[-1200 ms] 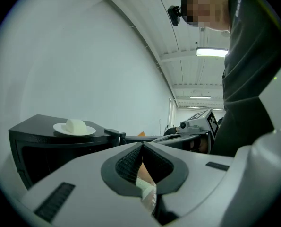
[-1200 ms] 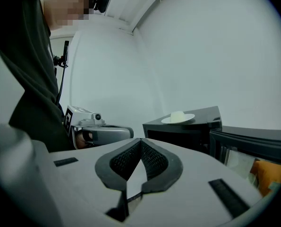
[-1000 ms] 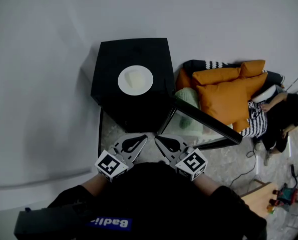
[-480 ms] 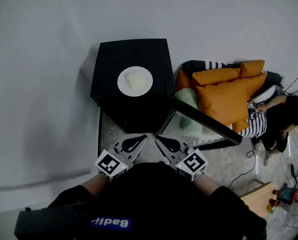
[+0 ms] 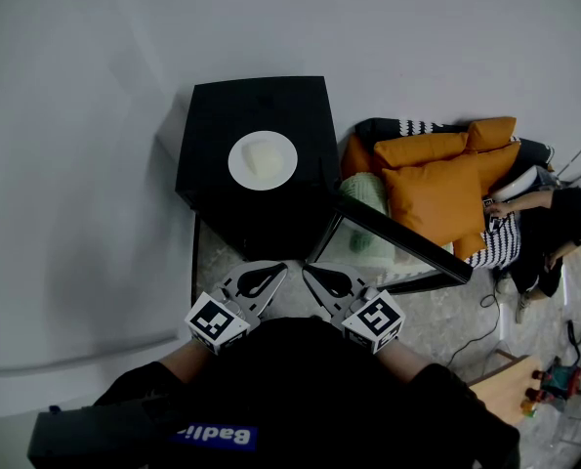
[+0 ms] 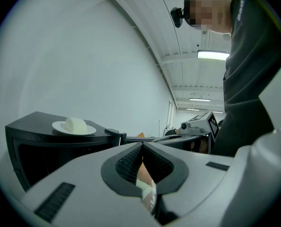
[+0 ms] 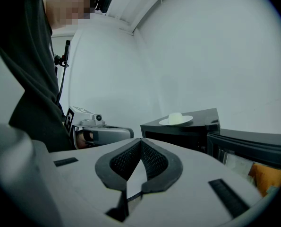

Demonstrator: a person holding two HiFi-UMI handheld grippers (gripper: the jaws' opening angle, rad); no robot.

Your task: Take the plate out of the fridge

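From the head view, my left gripper (image 5: 273,269) and right gripper (image 5: 308,271) sit tucked against my chest, tips angled toward each other, with the plate (image 5: 262,159) well ahead of both pairs of jaws on the flat top of the black fridge (image 5: 222,106). The fridge door (image 5: 388,237) hangs open ahead and to the right of my right jaws. I judge the plate was set up there because the top is the nearest steady surface, so the task looks as good as done (only the door is left open). In the left gripper view, my left gripper (image 6: 141,145) has its jaws pressed together on nothing, and the plate (image 6: 74,127), bearing a pale lump, lies ahead and left of them, above jaw level. In the right gripper view, my right gripper (image 7: 140,143) is likewise closed and empty, the plate (image 7: 175,120) ahead and slightly right. Both hands rest nearly level, drawn in, as if idle.
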